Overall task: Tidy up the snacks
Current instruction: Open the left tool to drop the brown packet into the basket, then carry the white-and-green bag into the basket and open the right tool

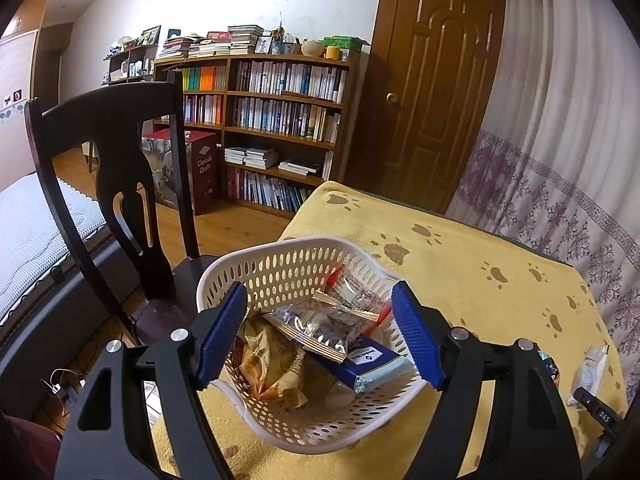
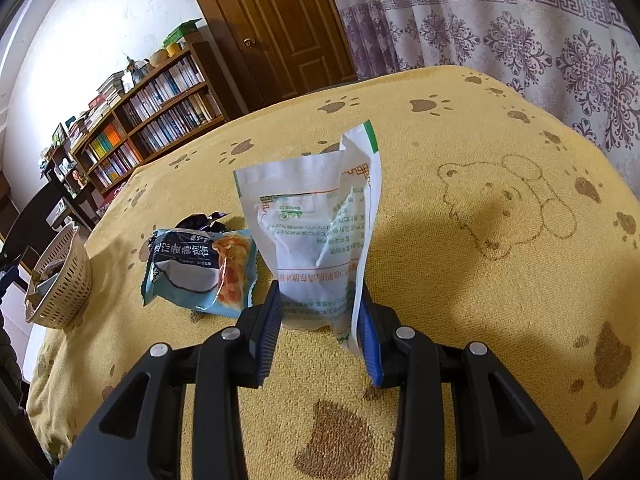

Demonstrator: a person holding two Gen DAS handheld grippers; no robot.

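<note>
Perforated matt plastic basket (image 1: 296, 264), fuzzy yellow cloth table cover (image 2: 460, 280), glossy film snack packets (image 1: 320, 328), varnished wooden door (image 1: 436, 80)

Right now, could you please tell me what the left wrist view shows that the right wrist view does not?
Only the left wrist view shows the left gripper open above the basket's contents: a clear packet and a blue bar. It also shows the dark chair.

Only the right wrist view shows the right gripper shut on the white pouch, and the teal snack bag lying on the cloth.

Both show the white basket, the yellow paw-print cloth, the bookshelf and the door.
</note>
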